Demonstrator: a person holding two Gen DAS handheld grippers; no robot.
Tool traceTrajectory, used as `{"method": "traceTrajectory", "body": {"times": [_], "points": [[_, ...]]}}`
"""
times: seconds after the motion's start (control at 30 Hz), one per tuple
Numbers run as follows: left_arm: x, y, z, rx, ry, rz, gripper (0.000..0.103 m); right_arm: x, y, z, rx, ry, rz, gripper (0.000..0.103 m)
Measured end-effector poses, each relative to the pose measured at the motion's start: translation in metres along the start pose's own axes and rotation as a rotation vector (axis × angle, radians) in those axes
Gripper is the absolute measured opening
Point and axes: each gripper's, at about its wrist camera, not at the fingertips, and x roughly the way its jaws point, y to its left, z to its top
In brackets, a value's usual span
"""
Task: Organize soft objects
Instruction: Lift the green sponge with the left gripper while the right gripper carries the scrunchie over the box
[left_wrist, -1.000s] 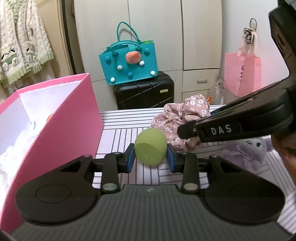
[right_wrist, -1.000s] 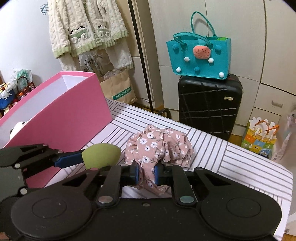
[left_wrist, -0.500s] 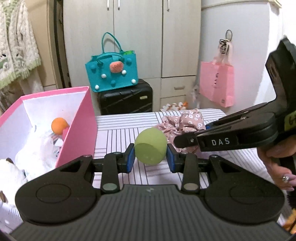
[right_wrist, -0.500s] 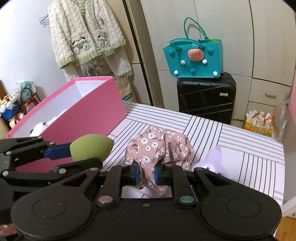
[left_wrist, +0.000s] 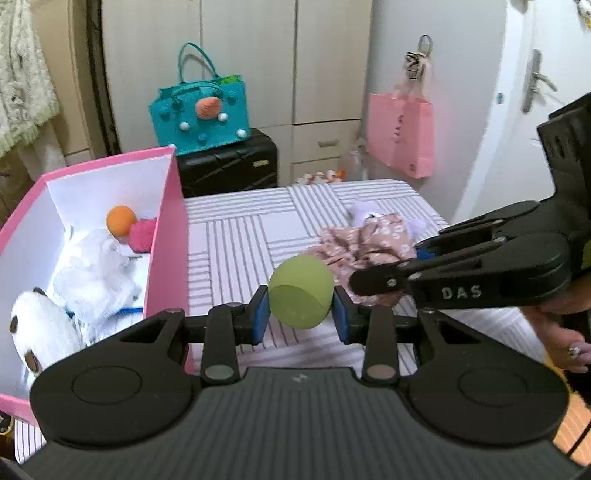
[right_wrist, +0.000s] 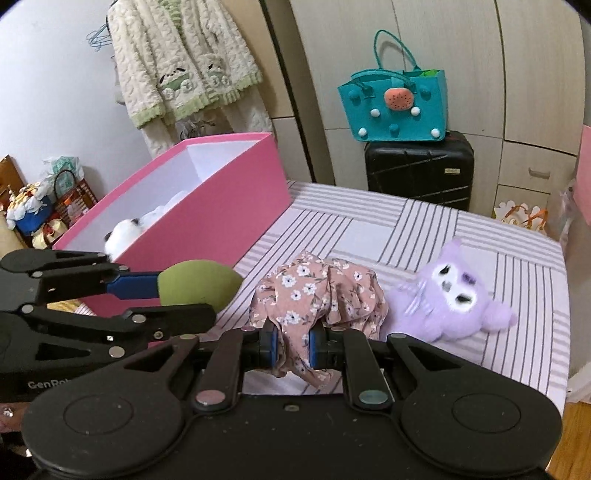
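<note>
My left gripper (left_wrist: 300, 318) is shut on a green sponge egg (left_wrist: 301, 291), held above the striped table just right of the pink box (left_wrist: 168, 236). The same green egg (right_wrist: 197, 282) shows at left in the right wrist view. My right gripper (right_wrist: 291, 345) is shut on a pink floral cloth (right_wrist: 321, 291), lifted off the table; the floral cloth (left_wrist: 369, 240) also hangs right of the egg. A purple plush toy (right_wrist: 452, 295) lies on the table to the right. Inside the box lie an orange ball (left_wrist: 120, 220), a pink pompom (left_wrist: 142, 234), white fabric (left_wrist: 94, 273) and a white plush (left_wrist: 40, 328).
The striped table (right_wrist: 369, 229) ends at the right and far edges. Behind it stand a black suitcase (right_wrist: 419, 166) with a teal bag (right_wrist: 395, 107) on top. A pink paper bag (left_wrist: 400, 133) hangs on the wall. A hand (left_wrist: 563, 332) holds the right gripper.
Both grippers have risen and drawn back with their loads. The inside of the pink box has come into the left wrist view, and the purple plush is uncovered on the table.
</note>
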Motion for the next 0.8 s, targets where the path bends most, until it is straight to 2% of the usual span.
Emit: {"method": "traceTrajectory", "body": {"times": [0.17,0.37,0.57,0.67,0.8], "points": [[-0.023,0.003,-0.005,-0.010,0.045,-0.054,0.034,-0.018,0.020,-0.011,-0.040,0.022,0.007,0.018],[-0.052,0.014,-0.003,-0.013,0.093,-0.139,0.034,-0.037,0.037,-0.015,-0.052,0.047,0.061,0.018],[-0.075,0.028,0.000,-0.003,0.127,-0.170,0.034,-0.052,0.055,-0.007,-0.072,0.042,0.091,0.018],[-0.085,0.034,0.001,0.020,0.119,-0.147,0.035,-0.054,0.058,0.001,-0.060,0.060,0.118,0.019],[-0.100,0.048,0.004,0.008,0.106,-0.173,0.035,-0.054,0.067,0.008,-0.082,0.061,0.121,0.019]]}}
